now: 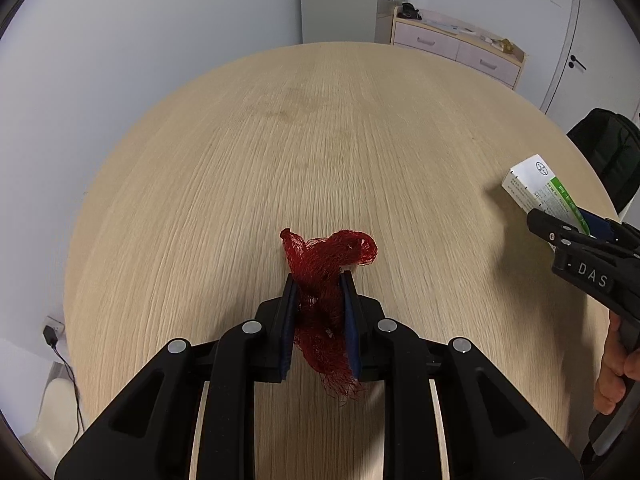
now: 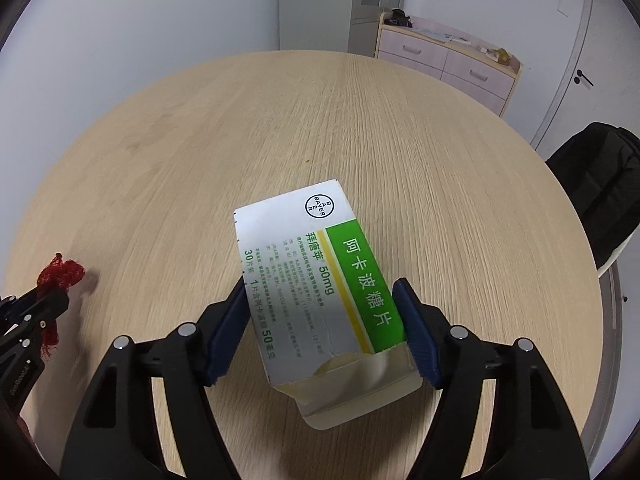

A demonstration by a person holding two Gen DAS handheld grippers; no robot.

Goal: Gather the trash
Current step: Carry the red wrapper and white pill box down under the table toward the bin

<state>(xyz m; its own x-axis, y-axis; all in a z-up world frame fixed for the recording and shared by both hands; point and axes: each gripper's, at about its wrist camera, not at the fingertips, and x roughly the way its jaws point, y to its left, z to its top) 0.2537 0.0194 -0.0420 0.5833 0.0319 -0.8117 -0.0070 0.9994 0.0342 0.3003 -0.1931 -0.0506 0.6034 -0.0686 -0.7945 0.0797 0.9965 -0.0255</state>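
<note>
A crumpled red mesh net sticks up between the blue pads of my left gripper, which is shut on it just above the round wooden table; a loose end hangs below the jaws. A white and green medicine box, torn open at its near end, sits tilted in my right gripper, both pads pressing its long sides. The left wrist view shows the box at the far right in the right gripper. In the right wrist view the net and left gripper are at the left edge.
A pink drawer cabinet with small items on top stands against the far wall beside a white door. A black bag on a chair is at the table's right edge. A charger and cable hang at the lower left. A hand grips the right tool.
</note>
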